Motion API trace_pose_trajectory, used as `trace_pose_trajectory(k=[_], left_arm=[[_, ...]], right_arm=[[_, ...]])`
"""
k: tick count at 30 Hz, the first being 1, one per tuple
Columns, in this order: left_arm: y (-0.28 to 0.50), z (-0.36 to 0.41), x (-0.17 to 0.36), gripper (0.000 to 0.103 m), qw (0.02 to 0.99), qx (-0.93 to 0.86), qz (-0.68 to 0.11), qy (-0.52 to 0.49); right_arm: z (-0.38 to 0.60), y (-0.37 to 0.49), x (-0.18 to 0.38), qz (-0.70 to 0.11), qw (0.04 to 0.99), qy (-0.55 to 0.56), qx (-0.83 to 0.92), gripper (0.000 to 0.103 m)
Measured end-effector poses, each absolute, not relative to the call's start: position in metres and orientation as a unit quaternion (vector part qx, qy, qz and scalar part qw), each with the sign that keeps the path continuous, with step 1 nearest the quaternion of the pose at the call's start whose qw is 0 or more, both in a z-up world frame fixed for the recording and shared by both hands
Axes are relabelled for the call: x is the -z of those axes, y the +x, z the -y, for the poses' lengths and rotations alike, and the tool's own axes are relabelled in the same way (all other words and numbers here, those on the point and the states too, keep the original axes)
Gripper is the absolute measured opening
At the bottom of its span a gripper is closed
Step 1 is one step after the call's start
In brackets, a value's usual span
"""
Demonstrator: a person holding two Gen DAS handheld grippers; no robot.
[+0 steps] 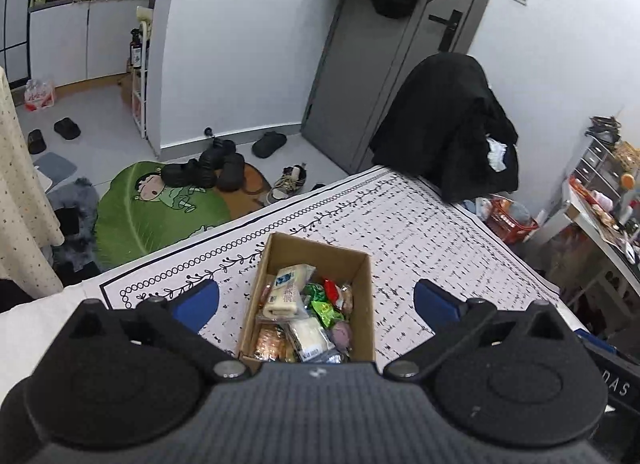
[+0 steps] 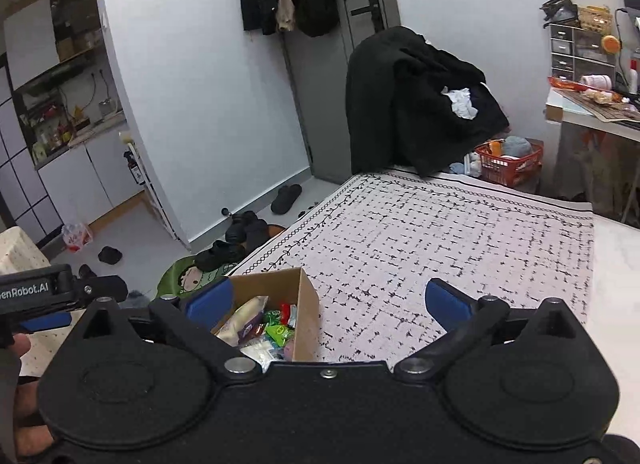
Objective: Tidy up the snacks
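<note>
We see the desk [image 1: 420, 223] under a white cloth with black dashes, and on it an open cardboard box [image 1: 316, 264] filled with wrapped snacks [image 1: 304, 308]. Our left gripper [image 1: 316, 300] hovers above the box, blue fingers spread wide with nothing between them. Our right gripper [image 2: 328, 300] is equally wide open and empty, the box by its left finger [image 2: 210, 302].

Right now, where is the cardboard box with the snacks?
The cardboard box stands on the patterned cloth, centred between the open left tongs in the left wrist view; in the right wrist view it sits lower left.
</note>
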State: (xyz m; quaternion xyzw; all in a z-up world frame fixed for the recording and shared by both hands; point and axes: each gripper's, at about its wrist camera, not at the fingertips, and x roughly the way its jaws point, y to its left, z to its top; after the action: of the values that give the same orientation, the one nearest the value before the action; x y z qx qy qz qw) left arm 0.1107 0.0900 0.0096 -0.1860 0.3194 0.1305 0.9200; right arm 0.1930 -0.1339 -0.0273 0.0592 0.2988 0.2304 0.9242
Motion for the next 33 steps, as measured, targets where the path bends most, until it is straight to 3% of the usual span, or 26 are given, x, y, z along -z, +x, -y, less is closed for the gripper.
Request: trace_pose_trajectory(k=[33], left_arm=[[-0.010, -0.069, -0.034, 0.103, 0.938, -0.080, -0.320, -0.110]], right_arm=[[0.173, 0.087, 0.006, -0.303, 0.922, 0.030, -0.241, 0.103]])
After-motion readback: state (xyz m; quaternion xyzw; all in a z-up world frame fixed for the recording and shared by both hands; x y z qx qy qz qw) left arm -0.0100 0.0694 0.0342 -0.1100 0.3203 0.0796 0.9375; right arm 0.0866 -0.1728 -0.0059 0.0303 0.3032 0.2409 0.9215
